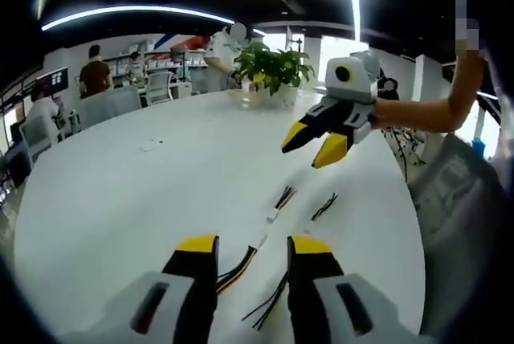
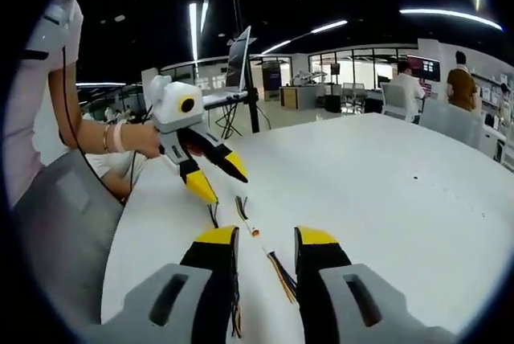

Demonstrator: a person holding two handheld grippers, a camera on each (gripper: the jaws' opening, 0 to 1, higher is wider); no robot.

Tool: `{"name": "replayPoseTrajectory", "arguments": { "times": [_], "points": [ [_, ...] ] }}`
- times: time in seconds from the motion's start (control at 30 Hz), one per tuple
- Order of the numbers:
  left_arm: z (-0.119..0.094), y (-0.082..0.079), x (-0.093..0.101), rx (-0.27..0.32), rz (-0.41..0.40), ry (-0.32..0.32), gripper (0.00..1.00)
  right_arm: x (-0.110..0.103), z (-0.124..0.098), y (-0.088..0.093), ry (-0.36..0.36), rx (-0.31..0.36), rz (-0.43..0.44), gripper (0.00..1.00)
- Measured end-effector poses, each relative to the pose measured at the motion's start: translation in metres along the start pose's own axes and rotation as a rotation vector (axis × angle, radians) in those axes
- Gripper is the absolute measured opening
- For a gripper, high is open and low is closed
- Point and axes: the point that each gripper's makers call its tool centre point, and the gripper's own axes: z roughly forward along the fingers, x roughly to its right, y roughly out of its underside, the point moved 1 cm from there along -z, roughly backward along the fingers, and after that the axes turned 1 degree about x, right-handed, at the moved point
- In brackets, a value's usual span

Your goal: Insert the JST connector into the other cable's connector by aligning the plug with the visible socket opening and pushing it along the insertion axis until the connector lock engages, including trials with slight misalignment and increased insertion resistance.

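Both grippers hover above the white worktop [image 1: 120, 199] with jaws parted and nothing held. Seen from the left gripper [image 1: 253, 251], one cable [image 1: 241, 268] runs up between its jaws, ending in a pale connector [image 1: 271, 215] just ahead of the tips; a second, darker cable [image 1: 324, 206] lies apart beyond the right jaw. The right gripper [image 1: 317, 147] hangs above and beyond these. From the right gripper [image 2: 265, 239], a cable [image 2: 281, 276] lies between its jaws and another [image 2: 245, 215] just ahead.

Risk: the connectors are small and their socket openings appear unresolved in both views, so a grasp could take wire rather than housing, and a skewed plug would bind.

Clearance: open worktop lies ahead; the rounded edge runs close beside the grippers, and a potted plant [image 1: 273, 67] stands well beyond.
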Motion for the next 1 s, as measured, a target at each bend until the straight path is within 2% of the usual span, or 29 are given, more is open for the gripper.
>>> {"name": "replayPoseTrajectory", "arguments": {
  "times": [0.1,0.23,0.6,0.73,0.83,0.9,1.0],
  "points": [
    [0.003,0.001,0.000,0.009,-0.012,0.019,0.28,-0.002,0.004,0.004,-0.024,-0.012,-0.026,0.24],
    [0.006,0.001,-0.004,0.025,-0.010,0.003,0.26,0.001,0.009,0.012,-0.041,-0.028,-0.047,0.22],
    [0.017,0.004,-0.007,0.094,0.018,0.054,0.16,0.006,0.022,0.028,-0.091,-0.041,-0.035,0.19],
    [0.019,0.004,-0.007,0.133,-0.048,0.098,0.16,0.007,0.024,0.029,-0.112,-0.022,-0.025,0.20],
    [0.020,0.007,-0.011,0.130,-0.032,0.089,0.16,0.009,0.028,0.032,-0.118,-0.022,-0.023,0.20],
    [0.022,0.013,-0.016,0.100,-0.006,0.075,0.16,0.011,0.030,0.035,-0.122,-0.033,-0.025,0.20],
    [0.022,0.014,-0.017,0.113,-0.002,0.092,0.16,0.012,0.032,0.040,-0.127,-0.038,-0.023,0.20]
  ]
}}
